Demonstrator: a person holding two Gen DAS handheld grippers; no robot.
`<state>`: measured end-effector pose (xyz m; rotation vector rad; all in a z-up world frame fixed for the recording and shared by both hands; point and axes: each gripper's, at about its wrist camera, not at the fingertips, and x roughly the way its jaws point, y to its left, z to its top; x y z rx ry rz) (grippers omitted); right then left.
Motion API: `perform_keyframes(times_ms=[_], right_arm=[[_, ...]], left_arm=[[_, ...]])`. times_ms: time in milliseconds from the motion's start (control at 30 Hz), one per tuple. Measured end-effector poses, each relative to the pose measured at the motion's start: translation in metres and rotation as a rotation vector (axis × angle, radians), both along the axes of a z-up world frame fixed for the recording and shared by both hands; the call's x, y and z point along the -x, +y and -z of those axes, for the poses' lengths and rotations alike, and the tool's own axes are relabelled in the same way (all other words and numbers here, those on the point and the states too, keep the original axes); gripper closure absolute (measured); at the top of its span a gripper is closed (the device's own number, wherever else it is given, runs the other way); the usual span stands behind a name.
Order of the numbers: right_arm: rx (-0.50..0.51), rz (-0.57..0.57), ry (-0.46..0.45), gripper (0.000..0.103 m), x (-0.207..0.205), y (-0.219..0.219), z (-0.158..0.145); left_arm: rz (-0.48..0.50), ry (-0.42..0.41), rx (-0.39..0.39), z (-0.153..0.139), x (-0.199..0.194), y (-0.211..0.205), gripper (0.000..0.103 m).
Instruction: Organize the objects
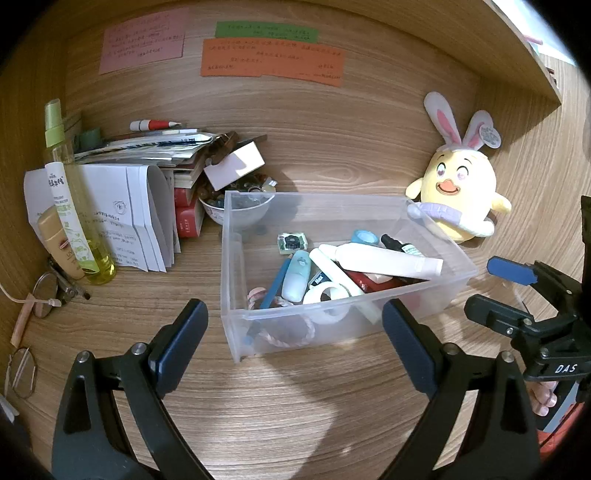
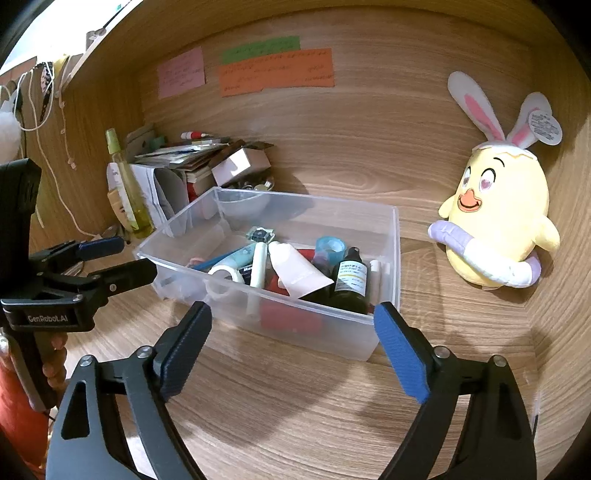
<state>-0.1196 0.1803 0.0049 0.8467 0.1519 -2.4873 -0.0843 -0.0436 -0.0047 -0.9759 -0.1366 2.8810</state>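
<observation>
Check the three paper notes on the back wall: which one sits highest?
The green note. It sits directly above the orange note; the pink note hangs further left and reaches lower.

Handwriting on the orange note (image 1: 273,61), far beyond the left claw (image 1: 293,343), is too small to read. Beyond that claw, the clear bin (image 1: 236,266) partly hides the bowl (image 1: 221,216), its contents indistinct. The wire glasses (image 1: 22,371) left of it run off the edge.

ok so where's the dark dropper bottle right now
In the right wrist view the dark dropper bottle stands in the clear plastic bin, at its near right corner, just right of the white tube.
</observation>
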Motion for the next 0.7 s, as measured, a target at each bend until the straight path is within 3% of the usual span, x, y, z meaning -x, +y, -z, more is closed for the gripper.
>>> perform_keyframes(times_ms=[700], right_arm=[[0.01, 0.005, -0.007, 0.011, 0.0012, 0.0017, 0.0024]], left_arm=[[0.029, -0.033, -0.017, 0.0038, 0.0006, 0.0052, 0.006]])
